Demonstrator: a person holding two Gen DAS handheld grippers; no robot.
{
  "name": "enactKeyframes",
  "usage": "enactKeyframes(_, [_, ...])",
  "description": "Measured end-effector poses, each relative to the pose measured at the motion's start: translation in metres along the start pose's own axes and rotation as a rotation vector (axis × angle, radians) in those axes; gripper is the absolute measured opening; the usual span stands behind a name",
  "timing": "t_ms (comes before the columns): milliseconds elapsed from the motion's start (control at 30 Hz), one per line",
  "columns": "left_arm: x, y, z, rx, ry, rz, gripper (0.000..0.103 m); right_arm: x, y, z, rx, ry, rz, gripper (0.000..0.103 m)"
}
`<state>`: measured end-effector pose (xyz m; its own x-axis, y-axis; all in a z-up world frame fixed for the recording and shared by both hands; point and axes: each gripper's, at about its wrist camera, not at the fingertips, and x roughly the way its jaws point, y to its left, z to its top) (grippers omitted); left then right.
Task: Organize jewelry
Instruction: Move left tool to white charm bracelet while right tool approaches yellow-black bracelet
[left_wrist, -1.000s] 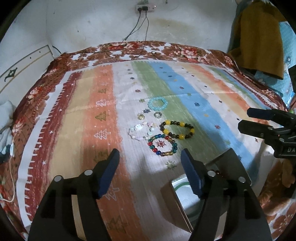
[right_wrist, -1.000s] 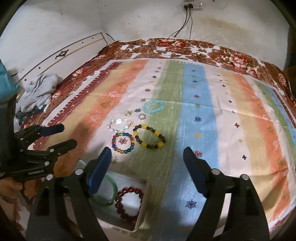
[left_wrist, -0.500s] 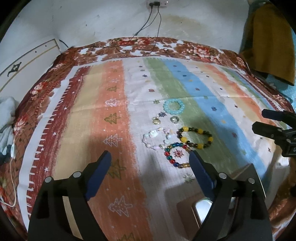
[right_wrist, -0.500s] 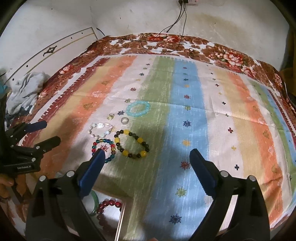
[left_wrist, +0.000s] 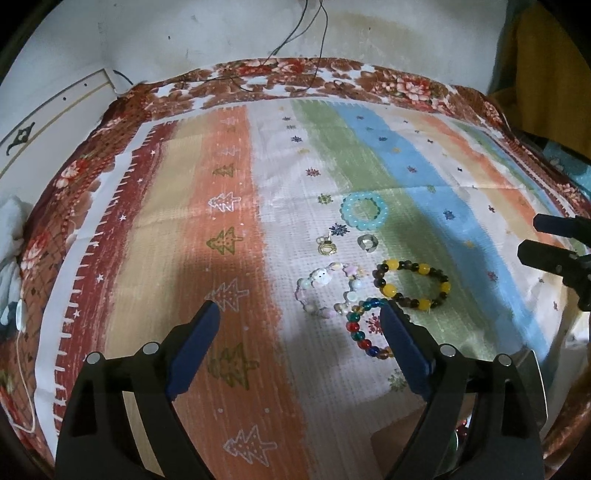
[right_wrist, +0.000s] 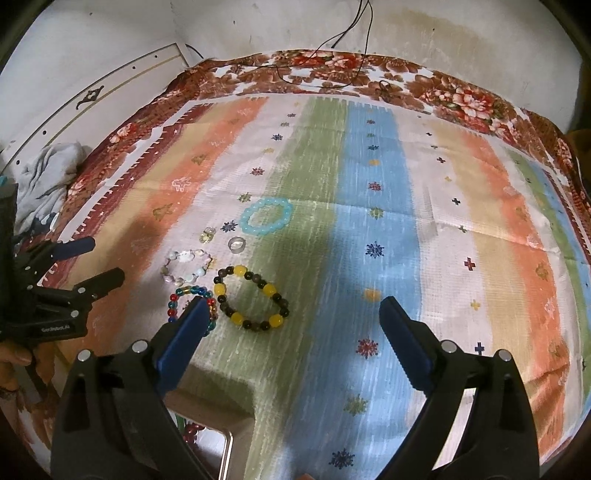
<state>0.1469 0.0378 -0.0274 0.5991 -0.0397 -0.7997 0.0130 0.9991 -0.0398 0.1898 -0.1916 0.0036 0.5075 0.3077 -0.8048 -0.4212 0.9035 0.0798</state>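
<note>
On a striped cloth lie a turquoise bracelet, a silver ring, a small gold charm, a pale bead bracelet, a yellow-and-dark bead bracelet and a multicoloured bead bracelet. My left gripper is open and empty, just near of the pale bracelet. My right gripper is open and empty, above the yellow-and-dark bracelet's right side. Each gripper shows at the edge of the other's view.
A box at the cloth's near edge holds a red bead bracelet; its lid stands up behind my left gripper. A grey cloth lies far left. Cables hang on the back wall.
Both grippers have moved forward over the cloth toward the bracelets. The box has slid to the bottom edge of both views. Both stay open.
</note>
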Motion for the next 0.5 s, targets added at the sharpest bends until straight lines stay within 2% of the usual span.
enactKeyframes(200, [0.01,-0.005,0.005,0.037,0.008,0.008,0.087,0.015,-0.005,0.007,-0.001,0.043,0.009,0.092])
enactKeyframes(500, [0.037,0.0,0.014,0.024,0.067,0.013,0.087,0.043,-0.007,0.01,-0.02,0.127,0.003,0.092])
